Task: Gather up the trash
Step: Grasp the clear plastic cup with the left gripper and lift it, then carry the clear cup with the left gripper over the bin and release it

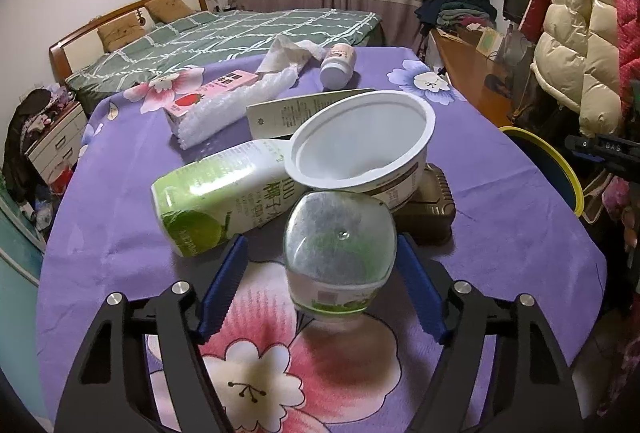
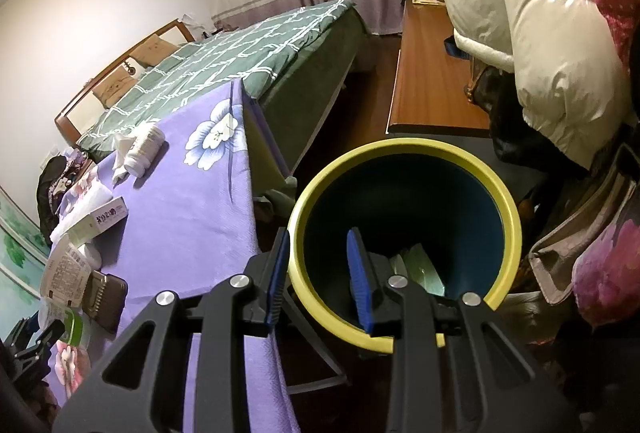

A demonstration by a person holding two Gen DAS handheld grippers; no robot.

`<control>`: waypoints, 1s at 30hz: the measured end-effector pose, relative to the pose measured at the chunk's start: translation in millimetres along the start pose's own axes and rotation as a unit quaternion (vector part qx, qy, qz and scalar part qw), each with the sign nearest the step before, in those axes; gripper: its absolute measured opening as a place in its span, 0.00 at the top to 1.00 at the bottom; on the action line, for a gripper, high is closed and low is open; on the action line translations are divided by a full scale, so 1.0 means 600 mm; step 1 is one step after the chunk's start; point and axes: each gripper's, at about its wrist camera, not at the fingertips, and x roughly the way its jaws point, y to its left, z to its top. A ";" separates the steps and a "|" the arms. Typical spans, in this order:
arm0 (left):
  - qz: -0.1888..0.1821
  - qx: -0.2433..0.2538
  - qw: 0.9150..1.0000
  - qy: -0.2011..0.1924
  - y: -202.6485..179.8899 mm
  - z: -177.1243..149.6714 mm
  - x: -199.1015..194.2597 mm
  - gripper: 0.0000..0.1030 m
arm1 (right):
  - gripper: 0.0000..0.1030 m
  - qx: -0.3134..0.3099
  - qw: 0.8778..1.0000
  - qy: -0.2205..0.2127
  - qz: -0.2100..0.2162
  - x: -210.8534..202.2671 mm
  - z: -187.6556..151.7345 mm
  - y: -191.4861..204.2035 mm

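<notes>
My left gripper [image 1: 320,289] is open over the purple flowered tablecloth [image 1: 120,233]. A clear plastic bottle with a green label [image 1: 340,253] lies between its blue fingers, bottom toward the camera; the right pad is close to it, the left pad apart. Behind it lie a green-and-white drink bottle [image 1: 216,197], a white empty cup [image 1: 364,141] on a brown box [image 1: 428,213], a paper tag [image 1: 288,113], bubble wrap [image 1: 224,113], a pink carton [image 1: 208,89] and a small white bottle [image 1: 338,67]. My right gripper [image 2: 316,273] is open over the near rim of a yellow-rimmed blue bin [image 2: 404,217] holding some trash [image 2: 420,269].
A green-checked bed [image 1: 248,33] stands behind the table. A wooden desk [image 2: 432,73] and hanging padded coats [image 2: 540,33] are at the right. The bin also shows at the table's right edge in the left wrist view [image 1: 560,173]. A white dresser [image 1: 52,145] is at the left.
</notes>
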 end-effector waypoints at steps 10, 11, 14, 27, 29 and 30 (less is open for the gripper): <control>-0.029 0.003 1.000 0.006 -0.001 -0.001 -0.006 0.52 | 0.72 -0.001 1.000 -0.001 0.002 0.001 -0.002 0.000; -0.031 0.004 0.999 0.008 -0.001 -0.002 -0.011 0.52 | 0.72 -0.001 1.000 -0.001 0.001 0.001 -0.002 0.000; -0.035 0.009 0.999 0.009 -0.002 -0.008 -0.027 0.52 | 0.72 0.000 1.000 -0.003 0.002 0.001 -0.004 0.002; -0.064 0.028 0.997 -0.020 -0.023 0.009 -0.101 0.52 | 0.72 0.000 1.000 -0.014 -0.005 -0.013 -0.006 -0.002; -0.070 0.029 0.997 -0.027 -0.031 0.023 -0.106 0.52 | 0.72 0.000 1.000 -0.018 -0.009 -0.019 -0.007 -0.006; -0.074 0.030 0.996 -0.030 -0.037 0.030 -0.107 0.52 | 0.72 0.001 1.000 -0.020 -0.013 -0.022 -0.007 -0.008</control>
